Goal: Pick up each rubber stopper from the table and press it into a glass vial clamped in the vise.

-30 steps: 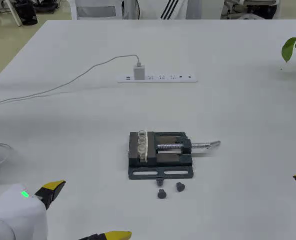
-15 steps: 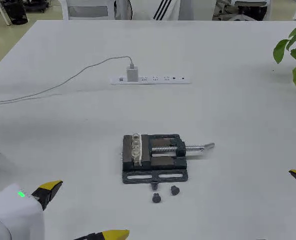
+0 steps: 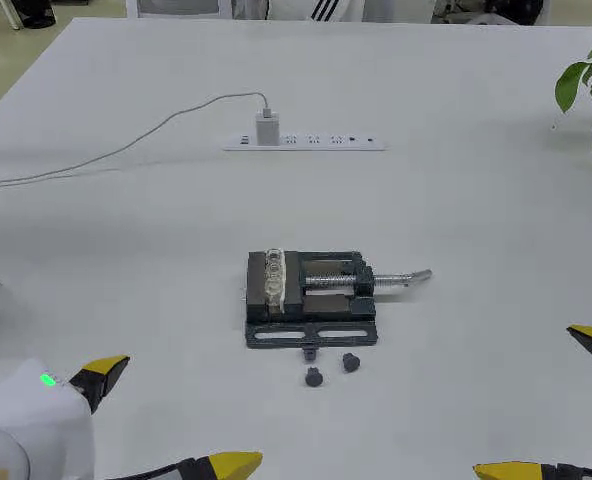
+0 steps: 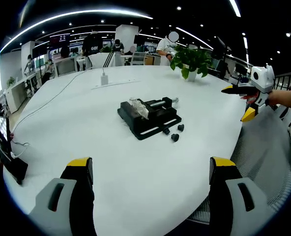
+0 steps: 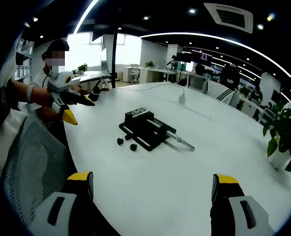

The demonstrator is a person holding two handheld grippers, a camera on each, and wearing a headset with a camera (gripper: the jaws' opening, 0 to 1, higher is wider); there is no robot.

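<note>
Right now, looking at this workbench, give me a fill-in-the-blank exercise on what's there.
The number of rubber stoppers lying loose on the table is ____.
The glass vials stand clamped in the ____.
The left gripper and the right gripper both have their jaws ____.
Missing words: two; vise; open.

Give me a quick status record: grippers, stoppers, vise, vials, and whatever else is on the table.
left gripper: open, empty, at the table's near edge
right gripper: open, empty, short of the vise
rubber stoppers: two, loose on the table just in front of the vise
vise: mid-table, screw handle pointing right in the head view
glass vials: a row clamped in the vise; count unclear
power strip: far side, white charger plugged in
</note>
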